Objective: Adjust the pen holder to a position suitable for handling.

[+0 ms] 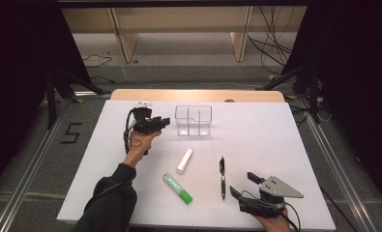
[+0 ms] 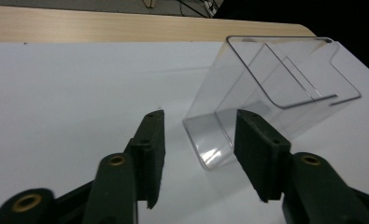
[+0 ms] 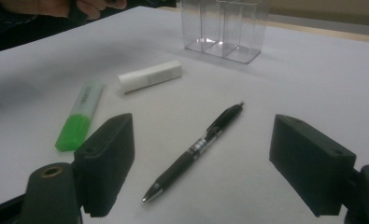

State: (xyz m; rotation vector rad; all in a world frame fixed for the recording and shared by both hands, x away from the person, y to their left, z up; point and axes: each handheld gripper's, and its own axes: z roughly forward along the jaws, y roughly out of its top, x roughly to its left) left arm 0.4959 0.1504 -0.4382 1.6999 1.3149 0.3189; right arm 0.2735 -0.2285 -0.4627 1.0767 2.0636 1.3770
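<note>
Three small things lie loose on the white table (image 1: 275, 145), all nearer the person than the clear plastic divided organiser (image 1: 194, 121): green highlighter (image 1: 177, 188), black pen (image 1: 222, 177), white eraser stick (image 1: 184, 161). Nothing looks sorted yet. Left gripper (image 1: 162, 121) beside the organiser and right gripper (image 1: 244, 185) both stand spread, empty.

A white desk (image 1: 285, 145) with a wooden far edge carries four things. A clear divided box (image 1: 194, 120) stands upright toward the far side. Nearer than the box lie a white tube (image 1: 184, 161), a green highlighter (image 1: 177, 188) just beyond that, and a black pen (image 1: 222, 177) to the tube's right.
</note>
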